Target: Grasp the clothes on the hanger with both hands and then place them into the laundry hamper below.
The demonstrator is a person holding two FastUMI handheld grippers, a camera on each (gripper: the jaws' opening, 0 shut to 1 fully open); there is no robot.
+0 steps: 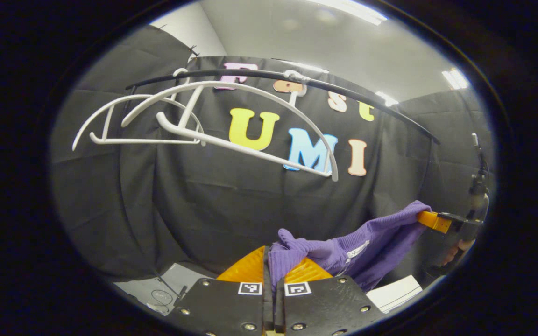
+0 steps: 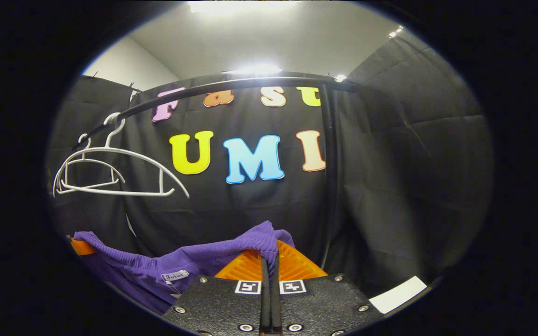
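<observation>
Black rail (image 2: 231,86) holds bare hangers (image 2: 119,172); both claws, left (image 1: 269,263) and right (image 2: 269,261), grip purple garment (image 1: 367,242).

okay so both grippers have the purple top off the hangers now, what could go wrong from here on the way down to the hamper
1. Each gripper pinches only a small fold at the edge of the purple top: the left gripper and the right gripper. A tug apart could pull one fold free.
2. The top sags between them, so the loose middle may catch on the way down.
3. I can't make out the hamper, so the drop would be aimed unseen.
</observation>
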